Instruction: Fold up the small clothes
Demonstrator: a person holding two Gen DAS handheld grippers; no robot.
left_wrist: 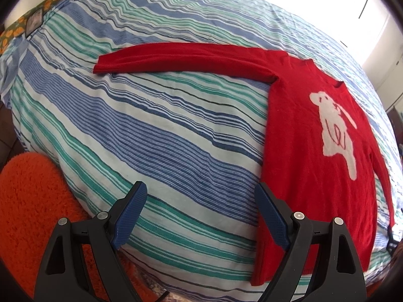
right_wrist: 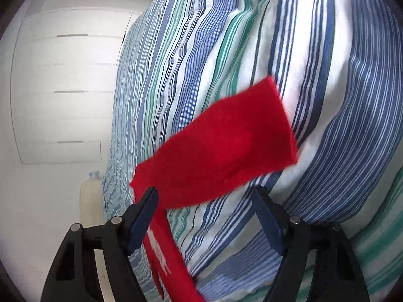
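Lying flat on the striped bedspread (left_wrist: pixel 161 130), a red sweater (left_wrist: pixel 302 151) shows its white animal figure (left_wrist: pixel 337 130) facing up, with 1 long sleeve (left_wrist: pixel 181 59) stretched straight out to the left across the blue, green and white stripes. At the far left an orange shaggy rug (left_wrist: pixel 27 196) sits beside the bed's edge, low down. The left gripper (left_wrist: pixel 200 212) hangs above the near edge of the bed with its 2 blue-padded fingers spread wide and nothing between them; the right-hand pad stands just in front of the sweater's lower hem, though I cannot tell whether it touches. Over on the right side, white cupboard fronts (right_wrist: pixel 65 88) stand beyond the bed. The right gripper (right_wrist: pixel 205 210) hovers over the sweater's other sleeve (right_wrist: pixel 221 146), whose cuff end looks blurred. Its fingers stand apart, unclenched, the left tip at the red cloth's edge, no pad visibly pressing.
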